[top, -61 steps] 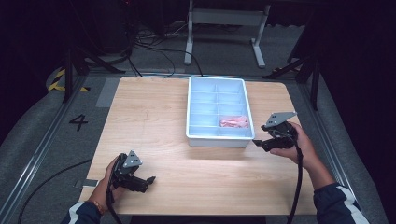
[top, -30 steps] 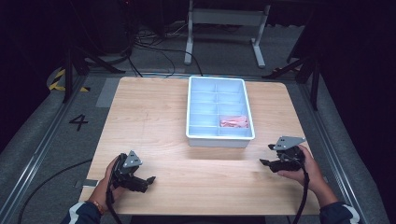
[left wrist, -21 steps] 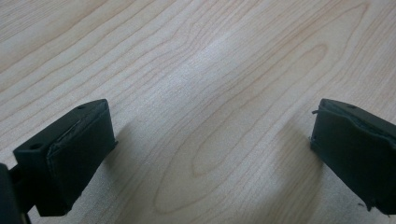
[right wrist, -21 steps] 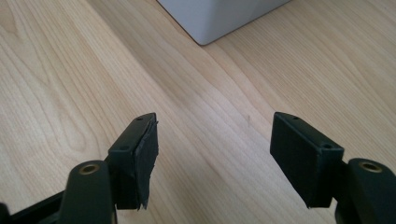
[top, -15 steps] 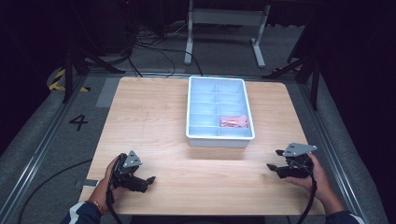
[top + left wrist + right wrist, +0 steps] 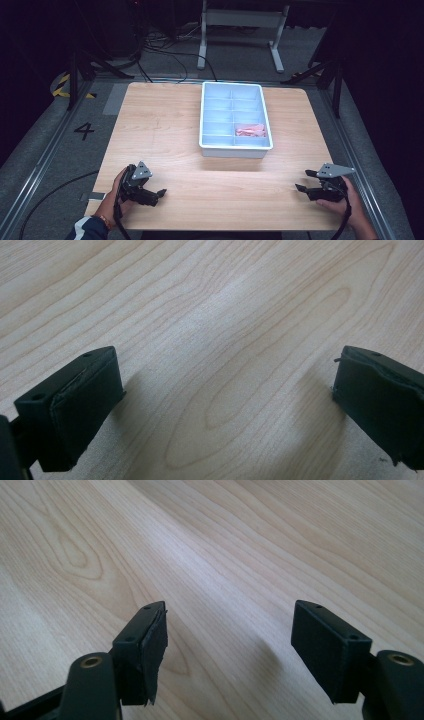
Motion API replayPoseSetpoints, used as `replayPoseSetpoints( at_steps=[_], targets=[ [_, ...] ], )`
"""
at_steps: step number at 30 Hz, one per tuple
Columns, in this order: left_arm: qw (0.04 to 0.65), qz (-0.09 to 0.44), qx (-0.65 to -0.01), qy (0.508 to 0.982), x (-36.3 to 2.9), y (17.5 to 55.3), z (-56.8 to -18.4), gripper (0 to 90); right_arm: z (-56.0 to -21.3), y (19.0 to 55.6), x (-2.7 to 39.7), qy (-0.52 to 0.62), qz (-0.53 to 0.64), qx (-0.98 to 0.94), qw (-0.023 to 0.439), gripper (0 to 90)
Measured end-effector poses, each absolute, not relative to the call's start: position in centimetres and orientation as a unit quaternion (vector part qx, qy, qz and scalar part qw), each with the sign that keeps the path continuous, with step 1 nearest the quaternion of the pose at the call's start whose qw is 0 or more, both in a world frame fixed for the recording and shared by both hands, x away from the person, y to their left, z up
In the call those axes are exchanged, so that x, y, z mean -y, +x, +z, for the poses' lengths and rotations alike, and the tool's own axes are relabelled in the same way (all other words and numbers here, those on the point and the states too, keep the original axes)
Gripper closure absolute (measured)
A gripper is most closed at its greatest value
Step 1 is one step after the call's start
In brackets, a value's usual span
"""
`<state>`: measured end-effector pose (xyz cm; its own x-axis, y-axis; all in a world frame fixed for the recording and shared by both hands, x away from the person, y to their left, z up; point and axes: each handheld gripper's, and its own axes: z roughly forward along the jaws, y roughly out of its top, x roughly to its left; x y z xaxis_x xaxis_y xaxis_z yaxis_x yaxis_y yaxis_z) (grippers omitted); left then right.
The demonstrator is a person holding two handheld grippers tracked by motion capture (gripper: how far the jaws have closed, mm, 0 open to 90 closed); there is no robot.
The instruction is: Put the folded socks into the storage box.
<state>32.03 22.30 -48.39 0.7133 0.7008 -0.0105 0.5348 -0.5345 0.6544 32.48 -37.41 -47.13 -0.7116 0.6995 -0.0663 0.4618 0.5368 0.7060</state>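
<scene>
- Left gripper (image 6: 161,192): lower left of the high view, low over the table (image 6: 165,125) near its front edge; jaws point toward frame right
- Left hand (image 6: 120,192): wraps the gripper body from the left; forearm and a striped sleeve (image 6: 87,231) enter at the bottom edge
- Left jaws: wide apart with nothing between them; in the left gripper view the left gripper (image 6: 222,405) shows bare wood grain between its two black pads, one at lower left, one at lower right
- Right gripper (image 6: 303,181): lower right of the high view, near the table's front right corner; jaws point toward frame left, facing the left gripper across the table; the grey plate (image 6: 335,170) lies flat on top
- Right hand (image 6: 345,197): grips the body from the right; the wrist leaves the frame at the bottom right
- Right jaws: wide apart, holding nothing; in the right gripper view the right gripper (image 6: 230,645) shows table surface between the pads, and the left pad's lining looks frayed at its edge
- Tray (image 6: 235,147): pale blue, divided into compartments, upper centre of the table, well apart from both grippers; its long axis runs from frame bottom toward frame top
- Pink item (image 6: 249,131): lies in a right-column compartment, second from the near end; its long axis runs left to right; too small to tell what it is
</scene>
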Motion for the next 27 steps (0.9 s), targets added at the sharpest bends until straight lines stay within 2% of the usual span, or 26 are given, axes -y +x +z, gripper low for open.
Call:
replayPoseSetpoints(
  at_steps=[6, 10, 27],
  targets=[
    [0.326, 0.128, -0.357, 0.866, -22.3, 32.0, -48.4, 0.0, -47.9, 31.9, 38.4, 0.36, 0.339, -0.851, 0.177, 28.2],
    [0.326, 0.127, -0.356, 0.867, -22.3, 32.1, -48.4, 0.0, -48.5, 31.9, 39.3, 0.382, 0.369, -0.832, 0.164, 25.5],
    [0.326, 0.127, -0.362, 0.864, -22.3, 31.9, -48.4, 0.0, -48.7, 31.7, 39.5, 0.392, 0.373, -0.823, 0.174, 24.8]
  ],
)
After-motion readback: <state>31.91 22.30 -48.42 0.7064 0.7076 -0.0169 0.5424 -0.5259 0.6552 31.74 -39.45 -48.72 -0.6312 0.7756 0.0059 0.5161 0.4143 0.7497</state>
